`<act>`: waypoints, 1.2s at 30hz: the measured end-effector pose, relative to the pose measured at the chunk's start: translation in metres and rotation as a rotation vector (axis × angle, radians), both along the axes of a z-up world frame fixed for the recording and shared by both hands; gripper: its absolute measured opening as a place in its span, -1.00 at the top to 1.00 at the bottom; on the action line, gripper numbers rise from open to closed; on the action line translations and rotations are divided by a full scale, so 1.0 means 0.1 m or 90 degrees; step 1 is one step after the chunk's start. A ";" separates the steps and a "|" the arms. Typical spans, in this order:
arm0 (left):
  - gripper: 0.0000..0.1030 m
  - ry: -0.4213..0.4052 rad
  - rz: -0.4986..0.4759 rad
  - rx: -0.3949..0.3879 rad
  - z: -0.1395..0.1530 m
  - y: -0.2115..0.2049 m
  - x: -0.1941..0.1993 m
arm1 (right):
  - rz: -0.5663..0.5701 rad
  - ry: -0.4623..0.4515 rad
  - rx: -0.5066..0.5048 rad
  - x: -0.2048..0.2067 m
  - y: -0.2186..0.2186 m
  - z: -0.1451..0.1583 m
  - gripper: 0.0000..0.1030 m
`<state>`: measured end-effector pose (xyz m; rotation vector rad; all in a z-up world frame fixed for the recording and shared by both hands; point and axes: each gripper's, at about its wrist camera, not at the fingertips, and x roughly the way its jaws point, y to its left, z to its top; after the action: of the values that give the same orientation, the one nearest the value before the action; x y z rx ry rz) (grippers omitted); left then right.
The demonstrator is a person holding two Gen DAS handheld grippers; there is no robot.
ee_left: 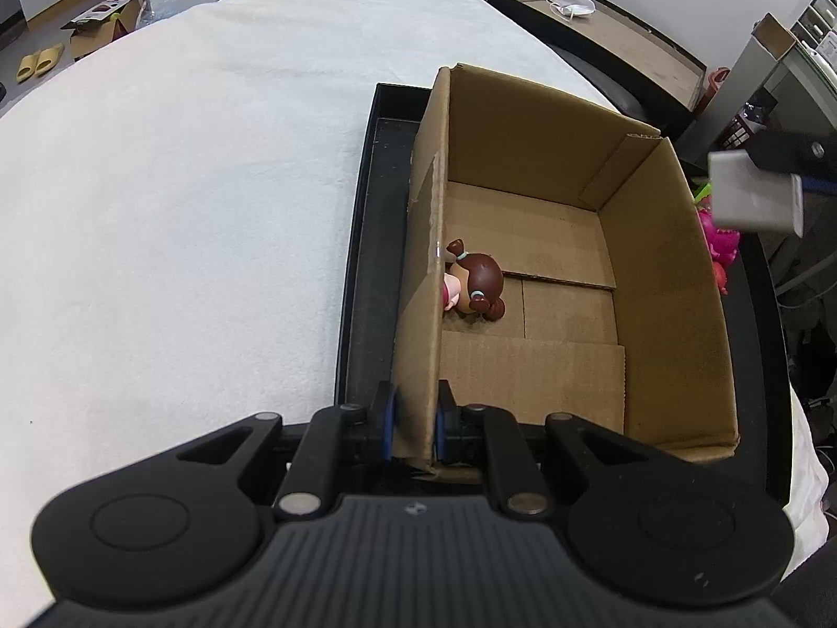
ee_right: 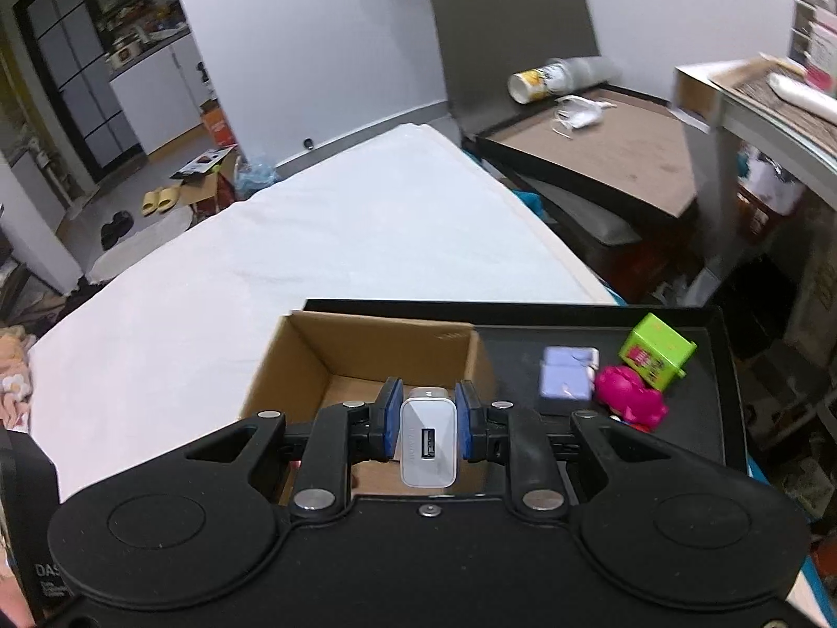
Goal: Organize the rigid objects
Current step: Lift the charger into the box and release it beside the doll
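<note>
The bed (ee_left: 183, 183), covered in white cloth, carries a black tray (ee_left: 366, 261) at its edge. On the tray stands an open cardboard box (ee_left: 675, 314), which fills most of the tray's left part as the right wrist view shows it.

Inside the box one item is already stowed: a small brown-haired doll (ee_left: 478, 282), lying on the floor of the box against the left wall. On the bare part of the tray beside the box remain a pale lilac block (ee_right: 567, 374), a green toy cube (ee_right: 656, 345) and a pink toy (ee_right: 633, 397), the last two close together and apparently touching.

The left tool (ee_left: 416, 418) is closed on the near corner of the box's left wall, one pad on each side of the cardboard, evidently steadying the box. The right tool (ee_right: 428, 421) is closed on a white USB charger (ee_right: 426, 439), gripped by its flanks with the port facing the camera. The charger is held clear above the tray, at the near right edge of the box.

Judgement: the step in hand is carrying the charger to the box. The next move calls for bringing it over the open interior, lowering it away from the doll, and only then releasing, while the left tool holds the wall steady.
</note>
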<state>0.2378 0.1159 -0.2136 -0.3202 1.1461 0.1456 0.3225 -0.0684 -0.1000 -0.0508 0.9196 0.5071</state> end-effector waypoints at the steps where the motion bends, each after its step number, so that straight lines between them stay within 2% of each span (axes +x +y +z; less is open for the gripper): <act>1: 0.73 0.000 0.000 -0.001 0.00 0.00 0.00 | 0.005 -0.001 -0.001 0.00 0.04 0.00 0.58; 22: 0.71 0.006 0.009 -0.019 -0.01 0.04 0.02 | 0.079 0.015 -0.056 0.04 0.78 -0.31 0.58; 23: 0.71 0.006 0.011 -0.022 -0.01 0.04 0.02 | 0.079 0.011 -0.052 0.04 0.80 -0.30 0.56; 27: 0.70 0.002 0.017 -0.029 -0.02 0.06 0.00 | 0.082 -0.007 -0.020 0.03 0.80 -0.21 0.19; 34: 0.69 0.001 0.016 -0.029 -0.01 0.05 -0.02 | 0.074 -0.005 -0.026 0.02 0.70 -0.14 0.17; 36: 0.69 0.000 0.017 -0.028 0.00 0.05 -0.02 | 0.075 -0.008 -0.031 0.00 0.66 -0.13 0.02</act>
<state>0.2354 0.1209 -0.2140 -0.3747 1.1468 0.1431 0.3230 -0.0021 -0.1125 -0.1527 0.9198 0.5925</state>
